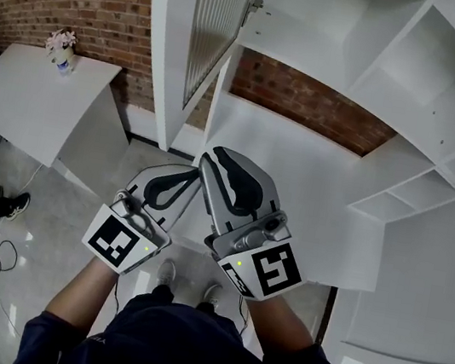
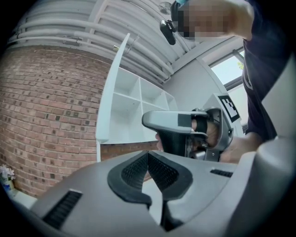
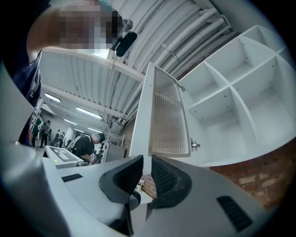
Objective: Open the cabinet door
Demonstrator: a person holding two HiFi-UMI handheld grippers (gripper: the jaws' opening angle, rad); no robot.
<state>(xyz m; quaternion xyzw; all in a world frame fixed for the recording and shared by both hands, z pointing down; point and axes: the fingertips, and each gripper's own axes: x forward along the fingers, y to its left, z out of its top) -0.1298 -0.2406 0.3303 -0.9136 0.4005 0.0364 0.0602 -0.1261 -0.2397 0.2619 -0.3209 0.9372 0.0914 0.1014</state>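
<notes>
Cabinet door (image 1: 210, 36) is standing swung wide off the white cabinet (image 1: 381, 38), so the task is looking done and both grippers are hanging low by the body. Left gripper (image 1: 189, 181) fingers are sitting clenched on nothing. Right gripper (image 1: 220, 163) fingers are sitting slightly released and empty, door well apart, up ahead.

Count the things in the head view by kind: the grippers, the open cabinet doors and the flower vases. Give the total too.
Grippers: 2 (left gripper, right gripper)
Open cabinet door: 1
Flower vase: 1
Total: 4
</notes>
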